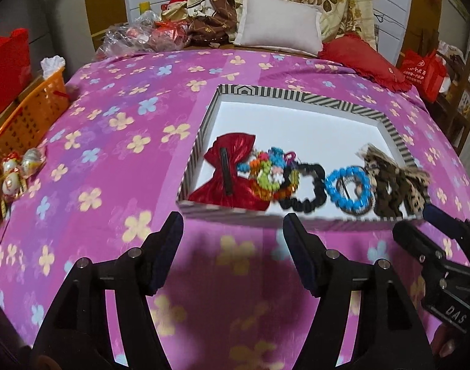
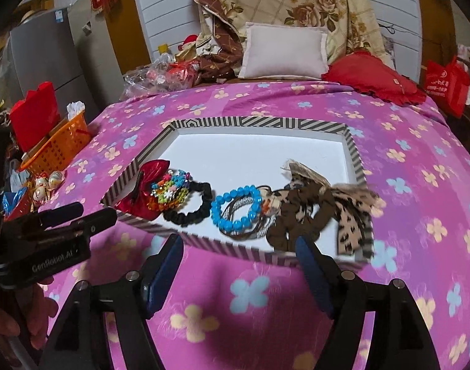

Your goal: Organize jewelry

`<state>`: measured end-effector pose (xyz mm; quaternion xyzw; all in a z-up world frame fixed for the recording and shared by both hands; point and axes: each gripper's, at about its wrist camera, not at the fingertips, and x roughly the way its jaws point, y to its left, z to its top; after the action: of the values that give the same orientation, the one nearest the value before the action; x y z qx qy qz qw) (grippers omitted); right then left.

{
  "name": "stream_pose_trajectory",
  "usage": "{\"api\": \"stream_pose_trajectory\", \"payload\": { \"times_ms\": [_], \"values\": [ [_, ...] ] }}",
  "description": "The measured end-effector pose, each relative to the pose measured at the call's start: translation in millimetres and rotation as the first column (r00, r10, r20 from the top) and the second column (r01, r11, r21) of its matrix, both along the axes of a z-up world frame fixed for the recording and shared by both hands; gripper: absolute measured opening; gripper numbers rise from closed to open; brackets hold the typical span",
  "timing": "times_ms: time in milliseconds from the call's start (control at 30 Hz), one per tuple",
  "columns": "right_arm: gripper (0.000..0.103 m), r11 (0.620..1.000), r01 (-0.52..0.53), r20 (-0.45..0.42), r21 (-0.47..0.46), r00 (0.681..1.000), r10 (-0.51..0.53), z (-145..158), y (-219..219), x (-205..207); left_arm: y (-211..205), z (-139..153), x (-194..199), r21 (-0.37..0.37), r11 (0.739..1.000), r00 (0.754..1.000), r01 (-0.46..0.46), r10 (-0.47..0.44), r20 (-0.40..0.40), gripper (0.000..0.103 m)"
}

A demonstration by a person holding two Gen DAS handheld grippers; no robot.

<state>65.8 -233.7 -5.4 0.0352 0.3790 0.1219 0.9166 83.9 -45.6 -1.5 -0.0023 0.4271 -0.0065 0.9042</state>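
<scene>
One shallow rectangular tray (image 2: 136, 163) with a black-and-white striped rim and white floor is seen on a pink bedspread (image 2: 404, 166) printed with flowers. Five pieces are counted along the tray's near wall: one red metallic bow clip (image 2: 133, 200) at the tray's left end, one multicoloured beaded bracelet (image 2: 170, 192) partly over it, one black ruffled hair tie (image 2: 193, 209) beside that, one blue beaded bracelet (image 2: 235, 206) lying on a bundle of thin grey bands at the tray's middle, and one brown leopard-print fabric bow (image 2: 315, 215) at the tray's right end, overhanging the rim. Two grippers are held just short of the tray's near wall: the left gripper (image 1: 233, 237) and the right gripper (image 2: 239, 262), each spread wide with nothing between its pads
</scene>
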Motion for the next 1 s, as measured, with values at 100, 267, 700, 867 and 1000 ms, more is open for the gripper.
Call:
{"api": "stream_pose_trajectory", "payload": {
  "times_ms": [100, 267, 700, 867, 1000],
  "values": [
    [0.077, 1.000, 0.018, -0.005, 0.012, 1.000, -0.018, 0.5, -1.5, -9.5, 3.0, 1.9, -14.4, -0.006, 1.000, 1.000, -0.013, 0.013, 0.007, 0.067],
    [0.078, 0.999, 0.046, 0.000, 0.016, 0.999, -0.046, 2.8, -1.9, -25.5, 5.6, 7.9, -34.0, 0.008, 1.000, 0.999, -0.030, 0.030, 0.034, 0.067],
    [0.088, 0.998, 0.055, 0.053, -0.004, 0.997, -0.055, 24.5, 8.9, -59.3, 9.5, 27.0, -68.9, 0.009, 0.998, 0.994, -0.057, 0.055, 0.096, 0.067],
    [0.088, 0.999, 0.050, 0.058, -0.017, 0.997, -0.049, 28.6, 13.6, -65.6, 8.6, 31.8, -77.6, 0.014, 0.998, 0.993, -0.055, 0.053, 0.110, 0.067],
    [0.088, 0.999, 0.048, 0.060, -0.025, 0.997, -0.046, 30.4, 15.1, -69.6, 7.3, 35.5, -82.5, 0.029, 0.998, 0.991, -0.053, 0.049, 0.126, 0.067]
  ]
}}
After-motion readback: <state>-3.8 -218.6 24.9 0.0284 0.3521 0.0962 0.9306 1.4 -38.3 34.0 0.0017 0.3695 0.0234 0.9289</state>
